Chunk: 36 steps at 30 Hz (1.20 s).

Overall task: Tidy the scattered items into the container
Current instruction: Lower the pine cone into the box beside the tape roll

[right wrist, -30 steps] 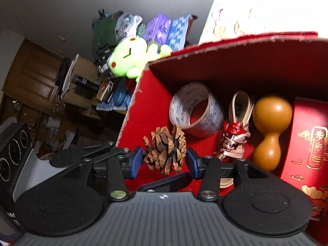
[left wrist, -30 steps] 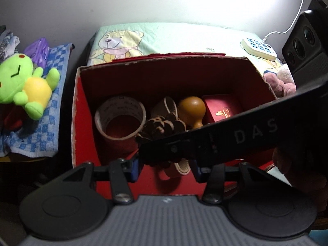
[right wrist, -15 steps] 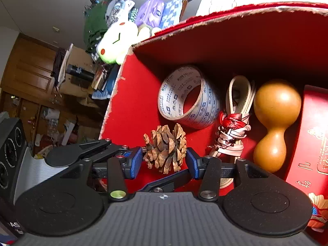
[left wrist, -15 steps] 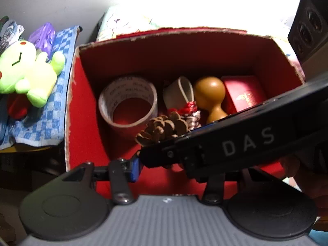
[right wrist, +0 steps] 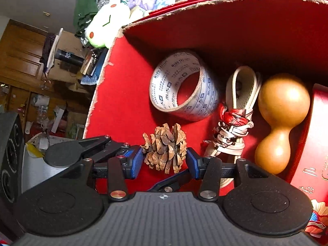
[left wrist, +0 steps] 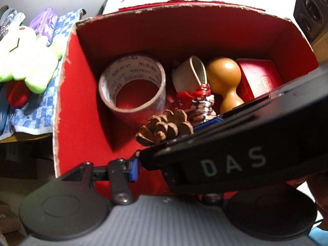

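A red cardboard box stands open below both grippers. My right gripper is shut on a brown pine cone and holds it inside the box, low over the red floor. The pine cone also shows in the left wrist view. The right gripper's black body marked DAS crosses in front of my left gripper and hides its right finger. Only the left blue pad shows, with nothing seen against it.
In the box lie a tape roll, a knotted white strap with red binding, a brown gourd and a red case. A green plush toy lies on a blue checked cloth left of the box.
Both grippers have moved closer and lower over the box. The pine cone has gone down with my right gripper towards the box floor.
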### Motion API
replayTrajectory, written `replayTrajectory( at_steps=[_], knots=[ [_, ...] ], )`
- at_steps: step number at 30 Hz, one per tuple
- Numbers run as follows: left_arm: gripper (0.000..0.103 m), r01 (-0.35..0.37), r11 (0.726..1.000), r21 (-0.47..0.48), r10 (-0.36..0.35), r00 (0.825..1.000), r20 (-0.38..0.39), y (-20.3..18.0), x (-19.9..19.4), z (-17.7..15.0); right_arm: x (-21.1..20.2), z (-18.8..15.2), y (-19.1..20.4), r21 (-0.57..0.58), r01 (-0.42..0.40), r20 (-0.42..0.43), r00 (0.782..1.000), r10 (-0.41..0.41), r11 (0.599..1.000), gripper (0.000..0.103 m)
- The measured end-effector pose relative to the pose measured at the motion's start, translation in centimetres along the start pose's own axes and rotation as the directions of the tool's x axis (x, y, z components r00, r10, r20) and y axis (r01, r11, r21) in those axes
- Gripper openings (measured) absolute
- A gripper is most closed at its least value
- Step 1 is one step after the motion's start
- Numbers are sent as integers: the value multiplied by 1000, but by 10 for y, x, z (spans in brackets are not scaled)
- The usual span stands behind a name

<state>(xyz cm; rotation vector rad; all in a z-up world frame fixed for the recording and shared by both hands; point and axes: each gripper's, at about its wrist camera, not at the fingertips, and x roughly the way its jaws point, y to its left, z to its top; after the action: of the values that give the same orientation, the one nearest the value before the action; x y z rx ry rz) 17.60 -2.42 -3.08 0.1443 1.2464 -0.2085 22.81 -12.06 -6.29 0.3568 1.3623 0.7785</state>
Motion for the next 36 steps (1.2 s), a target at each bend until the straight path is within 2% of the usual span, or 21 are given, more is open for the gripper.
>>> replayTrajectory(
  at_steps=[9, 13, 20, 26, 36],
  knots=[
    [52, -38, 999, 6, 38, 999, -14, -1, 5, 0, 11, 11, 7, -35, 53, -38, 998, -54, 998, 51],
    [52, -21, 1000, -16, 21, 999, -24, 1, 8, 1, 13, 9, 1, 5, 57, -41, 998, -57, 998, 50],
    [54, -23, 999, -28, 22, 1000, -18, 2, 7, 1, 11, 6, 3, -12, 80, -27, 996, -81, 997, 50],
    [58, -31, 999, -29, 31, 999, -10, -1, 5, 0, 11, 6, 1, 13, 73, -20, 997, -73, 997, 49],
    [58, -33, 999, -36, 32, 999, -10, -2, 3, -1, 10, 5, 1, 31, 68, -8, 998, -67, 997, 49]
  ],
)
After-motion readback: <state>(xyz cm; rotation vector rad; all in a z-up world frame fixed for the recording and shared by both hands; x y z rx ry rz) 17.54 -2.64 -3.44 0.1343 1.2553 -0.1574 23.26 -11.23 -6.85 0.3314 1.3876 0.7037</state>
